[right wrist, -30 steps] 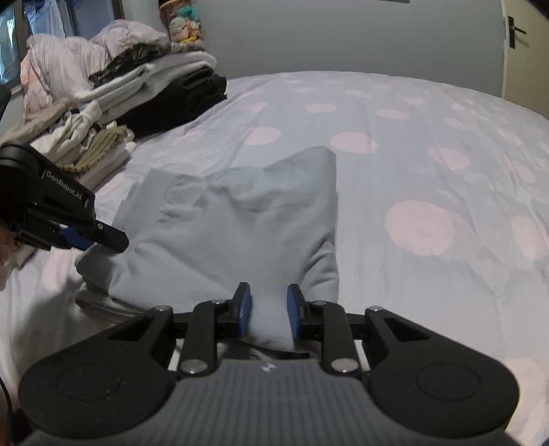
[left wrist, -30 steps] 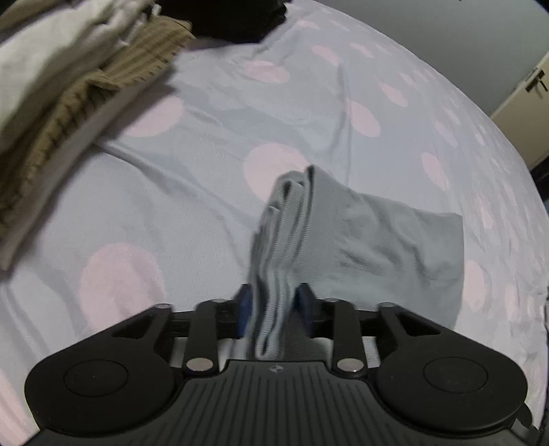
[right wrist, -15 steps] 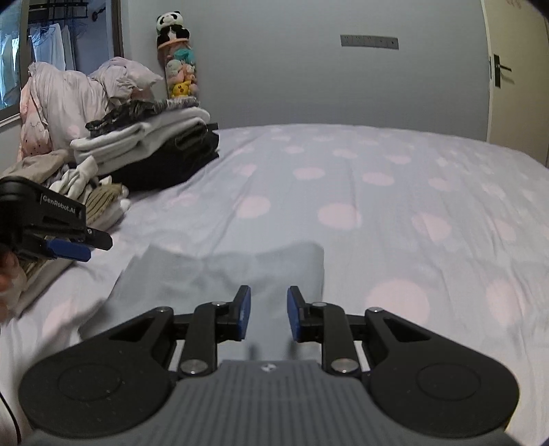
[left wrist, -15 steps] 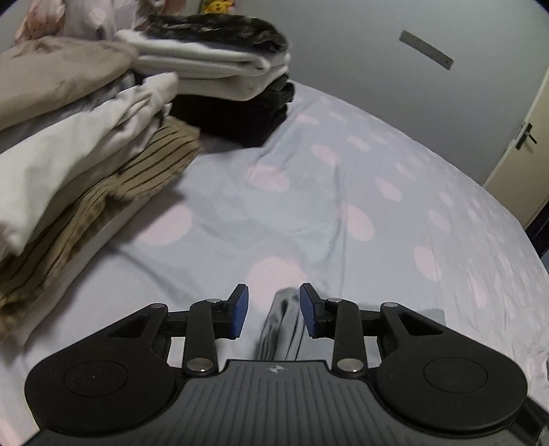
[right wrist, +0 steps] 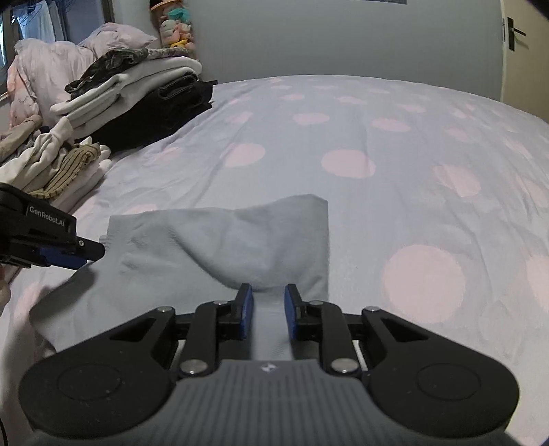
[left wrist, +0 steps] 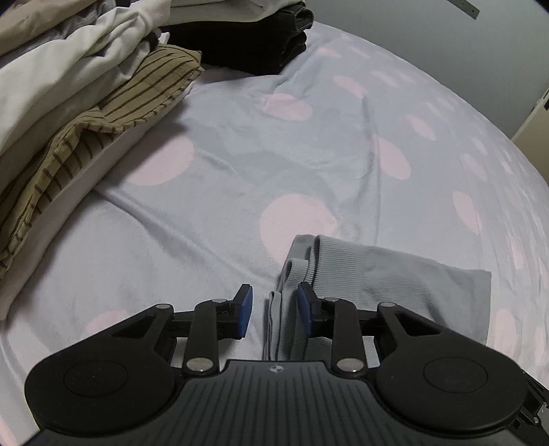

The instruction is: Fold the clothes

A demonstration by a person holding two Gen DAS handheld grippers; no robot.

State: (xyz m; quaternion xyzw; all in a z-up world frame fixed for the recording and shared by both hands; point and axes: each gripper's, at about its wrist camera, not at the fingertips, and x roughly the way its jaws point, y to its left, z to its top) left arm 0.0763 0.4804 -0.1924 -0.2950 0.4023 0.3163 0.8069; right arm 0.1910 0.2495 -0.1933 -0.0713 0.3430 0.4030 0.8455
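A light grey ribbed garment [left wrist: 394,274] lies folded on the dotted bedsheet [left wrist: 240,171]. Its thick layered edge runs up between the fingers of my left gripper [left wrist: 274,302], which is shut on it, with the cloth pressed against the right pad. In the right wrist view the same garment [right wrist: 223,247] spreads flat ahead and bunches into a funnel at my right gripper [right wrist: 268,305], which is shut on its near edge. The left gripper [right wrist: 85,254] shows at the garment's left corner.
Folded clothes are stacked along the left: a tan striped piece [left wrist: 103,103], white items and a black pile [left wrist: 267,44], seen again as a stack [right wrist: 147,85]. Plush toys [right wrist: 173,27] stand by the wall. A door [right wrist: 525,51] is at far right.
Both grippers tipped up half a second ago and have come back down to the bed. The garment, hanging from the left gripper a second ago, now lies flatter on the sheet.
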